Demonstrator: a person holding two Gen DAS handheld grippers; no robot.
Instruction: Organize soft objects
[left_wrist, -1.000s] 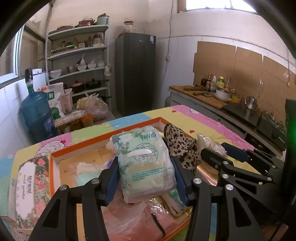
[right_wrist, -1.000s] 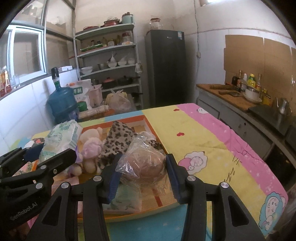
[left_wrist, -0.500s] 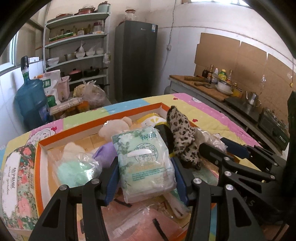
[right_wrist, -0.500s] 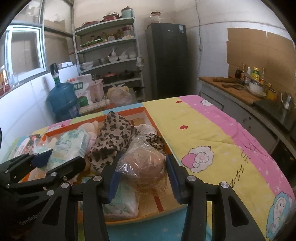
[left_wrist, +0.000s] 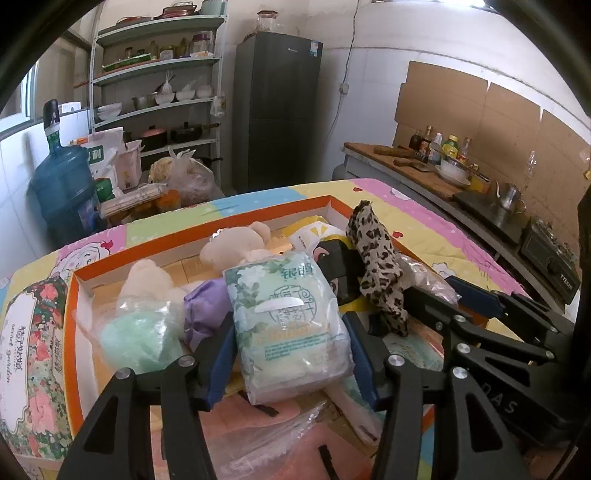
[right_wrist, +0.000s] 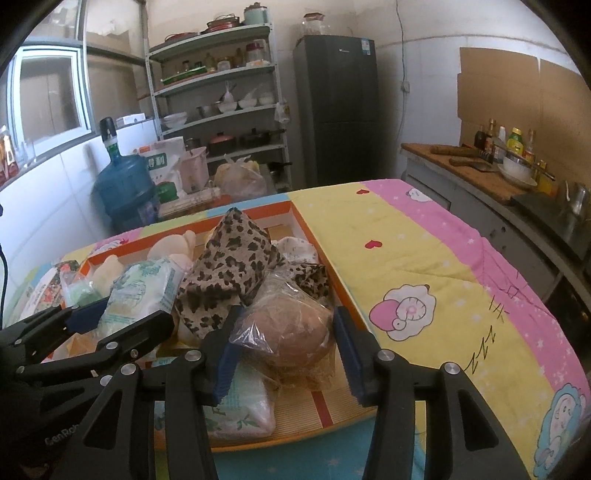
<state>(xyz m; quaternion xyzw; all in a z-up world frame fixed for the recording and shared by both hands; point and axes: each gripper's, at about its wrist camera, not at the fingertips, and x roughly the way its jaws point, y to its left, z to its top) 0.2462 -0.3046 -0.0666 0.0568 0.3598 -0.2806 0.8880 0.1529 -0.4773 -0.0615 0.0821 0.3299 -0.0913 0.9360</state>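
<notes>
My left gripper (left_wrist: 291, 365) is shut on a pale green tissue pack (left_wrist: 288, 321) and holds it over the orange-rimmed box (left_wrist: 70, 314). My right gripper (right_wrist: 286, 358) is shut on a brown soft object in a clear plastic bag (right_wrist: 295, 332), over the box's right side (right_wrist: 321, 258). In the box lie a leopard-print cloth (right_wrist: 236, 269), cream plush toys (left_wrist: 236, 243), a purple soft piece (left_wrist: 205, 310) and a green bagged item (left_wrist: 133, 339). The tissue pack also shows in the right wrist view (right_wrist: 140, 291).
The box stands on a table with a colourful cartoon cloth (right_wrist: 424, 277). A floral pack (left_wrist: 26, 350) lies left of the box. A blue water jug (left_wrist: 64, 192), shelves (left_wrist: 159, 92), a fridge (left_wrist: 277, 107) and a kitchen counter (left_wrist: 461, 184) stand beyond.
Both grippers have moved forward and lower over the box with their loads still held. More of the box's contents have come into view in the left wrist view.
</notes>
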